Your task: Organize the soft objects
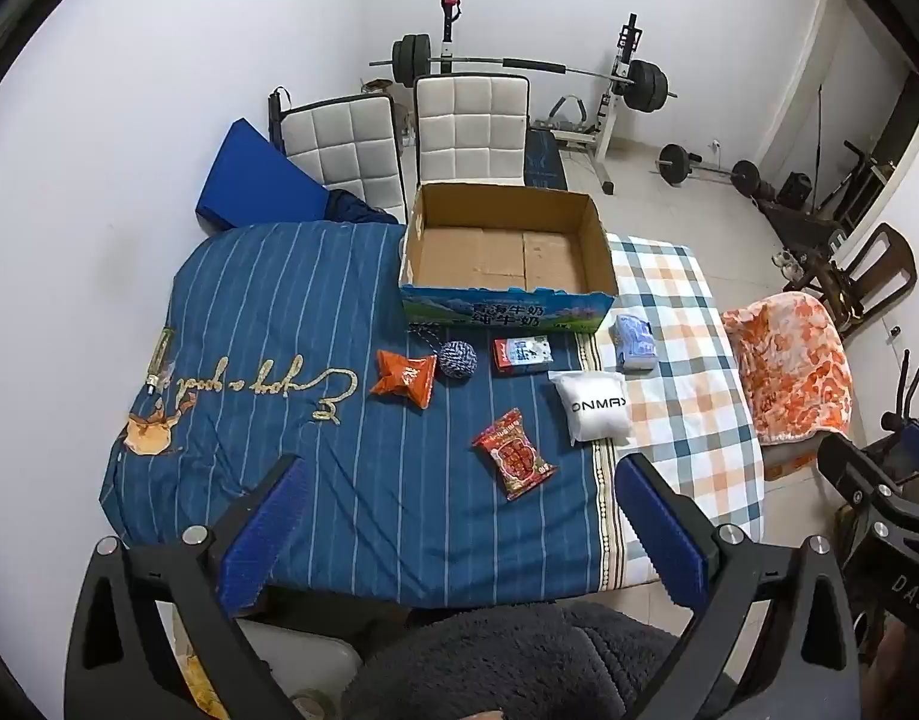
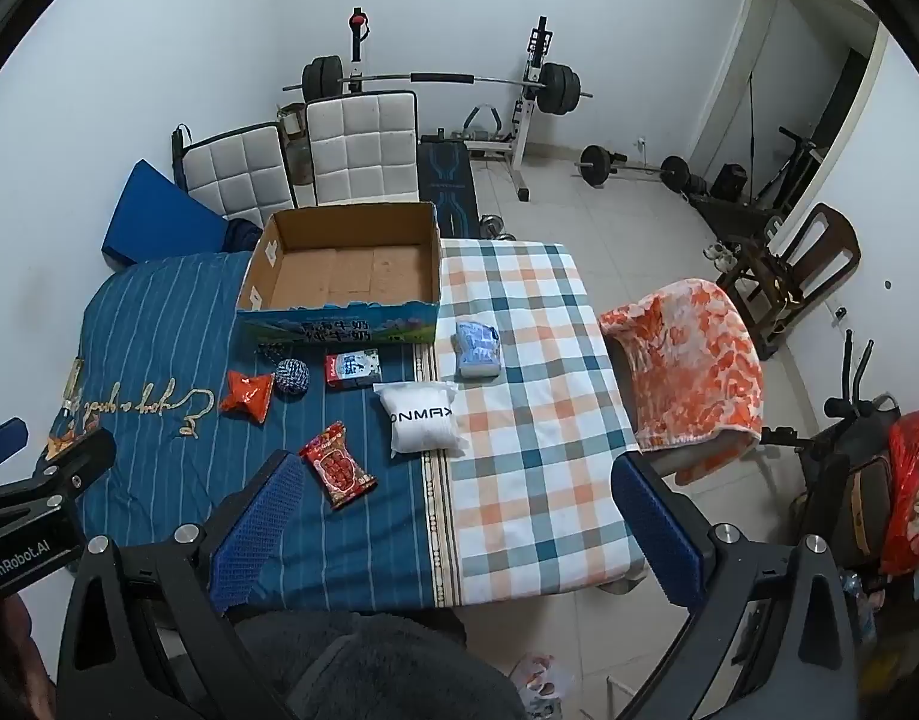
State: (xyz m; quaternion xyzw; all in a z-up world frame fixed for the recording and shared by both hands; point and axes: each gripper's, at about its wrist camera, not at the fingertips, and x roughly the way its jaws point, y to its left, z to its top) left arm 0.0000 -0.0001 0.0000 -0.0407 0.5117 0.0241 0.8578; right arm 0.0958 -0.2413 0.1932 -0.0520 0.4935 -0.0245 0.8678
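Note:
An empty cardboard box (image 1: 597,240) (image 2: 429,252) stands at the far side of the cloth-covered table. In front of it lie an orange snack bag (image 1: 405,378) (image 2: 246,394), a blue-white rope ball (image 1: 458,357) (image 2: 292,374), a small milk carton (image 1: 521,354) (image 2: 353,368), a light blue pack (image 1: 634,342) (image 2: 476,348), a white ONMAX pouch (image 1: 597,407) (image 2: 422,417) and a red snack bag (image 1: 514,455) (image 2: 338,465). My left gripper (image 1: 459,528) is open and empty above the table's near edge. My right gripper (image 2: 459,528) is open and empty, above the near edge.
Two white padded chairs (image 1: 465,126) stand behind the table, with a barbell rack (image 1: 615,78) beyond. A chair draped with an orange blanket (image 2: 693,360) stands right of the table. A blue cushion (image 1: 255,180) leans at the far left.

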